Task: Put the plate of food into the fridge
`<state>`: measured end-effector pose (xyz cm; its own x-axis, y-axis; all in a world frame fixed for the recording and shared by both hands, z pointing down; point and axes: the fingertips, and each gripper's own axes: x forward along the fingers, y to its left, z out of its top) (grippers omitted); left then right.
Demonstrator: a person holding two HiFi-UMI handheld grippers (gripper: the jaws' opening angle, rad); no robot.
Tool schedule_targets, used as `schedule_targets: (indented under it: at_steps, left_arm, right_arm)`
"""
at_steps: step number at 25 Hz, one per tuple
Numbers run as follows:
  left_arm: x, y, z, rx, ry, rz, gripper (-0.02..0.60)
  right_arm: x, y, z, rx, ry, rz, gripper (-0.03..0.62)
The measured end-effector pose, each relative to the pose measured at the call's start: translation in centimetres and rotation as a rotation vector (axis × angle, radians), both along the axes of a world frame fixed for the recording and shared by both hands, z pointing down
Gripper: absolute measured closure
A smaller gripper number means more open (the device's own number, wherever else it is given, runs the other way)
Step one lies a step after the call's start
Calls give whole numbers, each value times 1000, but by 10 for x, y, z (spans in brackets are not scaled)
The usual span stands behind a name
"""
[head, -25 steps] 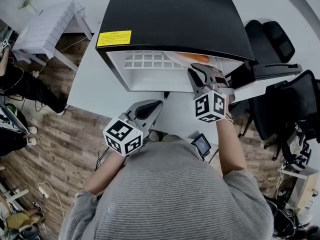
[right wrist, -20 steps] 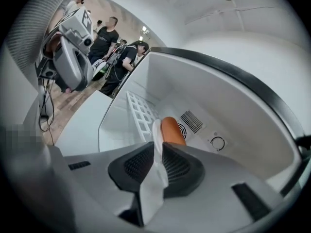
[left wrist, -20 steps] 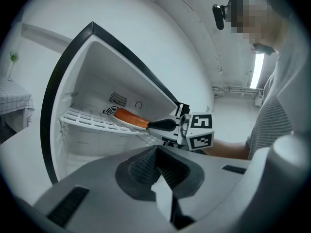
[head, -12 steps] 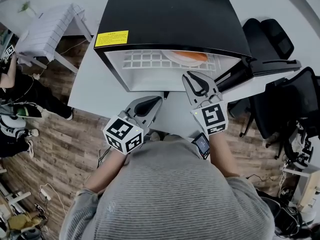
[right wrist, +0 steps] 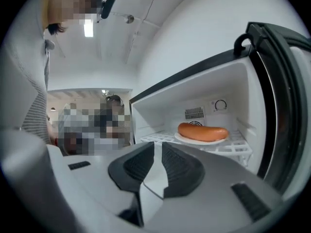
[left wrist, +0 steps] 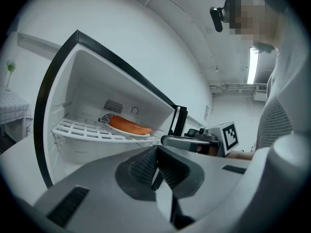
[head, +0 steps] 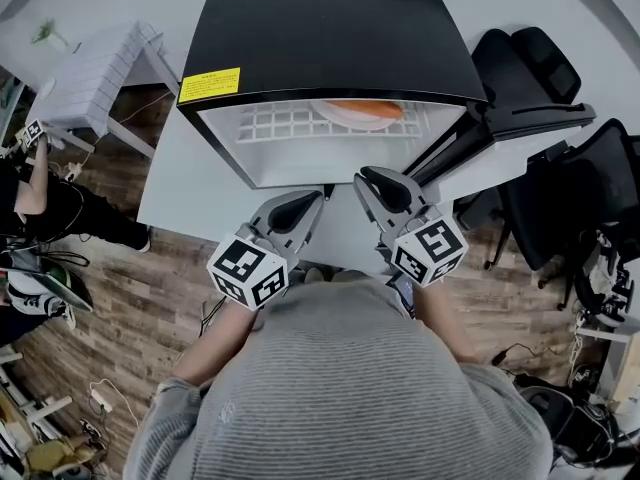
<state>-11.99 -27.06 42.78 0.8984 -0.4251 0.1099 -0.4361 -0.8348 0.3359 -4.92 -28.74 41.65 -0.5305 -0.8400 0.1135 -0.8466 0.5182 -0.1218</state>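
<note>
The black fridge (head: 330, 28) stands open on the table, its door (head: 520, 118) swung out to the right. On its white wire shelf (head: 285, 123) sits a white plate (head: 350, 116) with an orange-red sausage (head: 368, 108); both gripper views show the sausage too (left wrist: 129, 125) (right wrist: 202, 131). My left gripper (head: 305, 200) (left wrist: 156, 152) hovers just outside the opening, pads together, empty. My right gripper (head: 372, 178) (right wrist: 158, 147) is beside it, also outside the fridge, with a narrow gap between its pads and nothing in it.
The fridge rests on a white table (head: 175, 173). A white slatted side table (head: 95, 53) stands at the far left. Black office chairs (head: 545, 63) crowd the right, behind the open door. A person (head: 30, 183) sits on the wooden floor at the left.
My right gripper has drawn back out of the fridge opening toward me and rolled over. The plate stays on the shelf. The left gripper has barely moved.
</note>
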Motion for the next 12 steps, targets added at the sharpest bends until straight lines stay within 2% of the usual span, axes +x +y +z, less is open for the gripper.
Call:
schedule_targets:
  at_steps: [6,9,12]
  left_arm:
    - [7,6,-2,15,3,11,571]
    - [9,8,-2,21,3,13,571]
    - [9,9,-1,20,2,8,571]
  right_arm:
    - [-15,26,-10,33,-83,-85,539]
    - [-17,37,-7,18,-104,-94,540]
    - [-15,48,-3,-11,-167,-88,540]
